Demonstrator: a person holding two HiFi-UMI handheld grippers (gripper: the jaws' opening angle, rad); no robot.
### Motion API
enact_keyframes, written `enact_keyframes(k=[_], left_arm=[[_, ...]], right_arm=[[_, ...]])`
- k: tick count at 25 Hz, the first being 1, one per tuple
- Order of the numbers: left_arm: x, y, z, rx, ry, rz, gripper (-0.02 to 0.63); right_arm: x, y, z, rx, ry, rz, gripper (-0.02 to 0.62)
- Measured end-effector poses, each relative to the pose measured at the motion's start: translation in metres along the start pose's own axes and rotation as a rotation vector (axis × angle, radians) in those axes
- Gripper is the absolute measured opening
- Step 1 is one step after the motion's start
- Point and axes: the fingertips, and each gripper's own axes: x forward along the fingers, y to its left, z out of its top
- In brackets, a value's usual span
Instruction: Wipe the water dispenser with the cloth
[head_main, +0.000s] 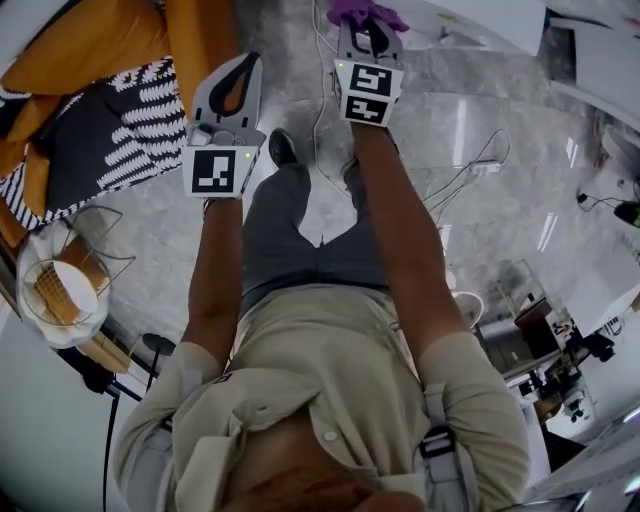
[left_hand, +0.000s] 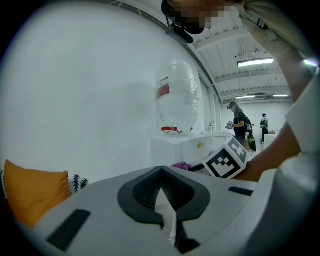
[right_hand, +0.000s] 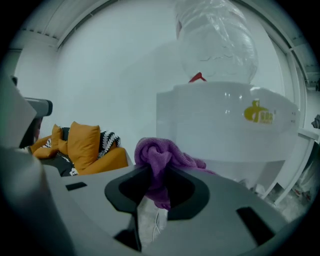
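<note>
A white water dispenser (right_hand: 225, 122) with a clear bottle (right_hand: 217, 40) on top fills the right gripper view; it also shows farther off as the dispenser (left_hand: 182, 145) in the left gripper view. My right gripper (right_hand: 152, 172) is shut on a purple cloth (right_hand: 160, 157), whose bunched end sticks out just short of the dispenser's front. In the head view the cloth (head_main: 365, 12) shows beyond the right gripper (head_main: 368, 40). My left gripper (head_main: 240, 75) is held beside it, lower and to the left, shut with nothing between its jaws.
An orange sofa (head_main: 110, 45) with a black-and-white striped cushion (head_main: 140, 125) stands at the left. A wire basket (head_main: 60, 285) sits lower left. White cables (head_main: 470, 165) run over the glossy floor at the right. People stand far off at the right in the left gripper view.
</note>
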Motion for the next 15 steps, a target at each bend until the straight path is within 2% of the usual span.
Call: enact_keyframes(k=[7,11,15], left_arm=[[0.019,0.000,-0.039,0.016,0.000,-0.004,0.015],[0.042,-0.007,-0.057,0.018,-0.013,-0.003,0.015],[0.064,-0.020,-0.066,0.023,-0.021,-0.005,0.015]], right_arm=[[0.029,-0.010,-0.055,-0.092,0.012,0.002,0.101],[0.042,-0.029,-0.090,-0.083,0.029,-0.011,0.101],[0.052,-0.066,-0.121,-0.079,0.052,-0.036,0.100]])
